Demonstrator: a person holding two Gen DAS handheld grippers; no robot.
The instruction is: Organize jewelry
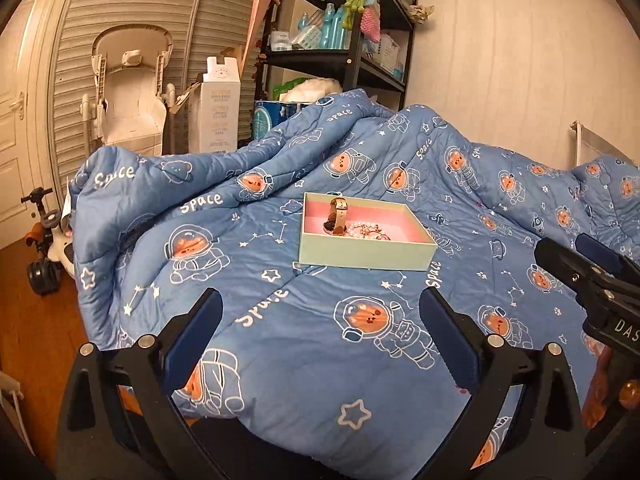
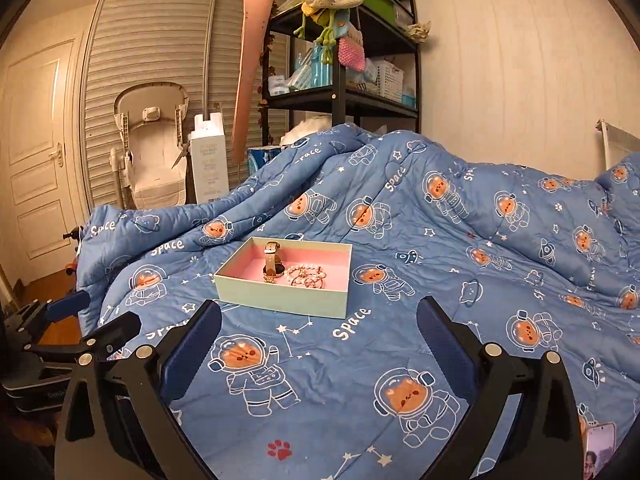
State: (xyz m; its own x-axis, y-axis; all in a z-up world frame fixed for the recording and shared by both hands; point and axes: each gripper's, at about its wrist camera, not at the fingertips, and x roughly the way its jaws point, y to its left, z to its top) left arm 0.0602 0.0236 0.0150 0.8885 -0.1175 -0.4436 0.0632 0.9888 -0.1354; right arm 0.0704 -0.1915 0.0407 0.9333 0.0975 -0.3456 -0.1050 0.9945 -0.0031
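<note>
Both grippers hovering over blue space-print quilt (image 2: 440, 280), jaws spread wide, gripping nothing: left gripper (image 1: 320, 344), right gripper (image 2: 318, 344). Beyond, pale green box (image 2: 280, 300) sitting on quilt, pink-lined, holding watch (image 2: 272, 264) standing on edge, pearl bracelet (image 2: 306, 274) lying beside it. Black shelf rack (image 2: 340, 96) standing farthest back.

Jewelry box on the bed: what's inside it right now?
The box holds a watch standing on edge and a heap of pearl and gold bracelets on pink lining. The near wall hides whatever lies behind it.

Louvred wardrobe (image 2: 160, 60), black shelving (image 2: 344, 92)
</note>
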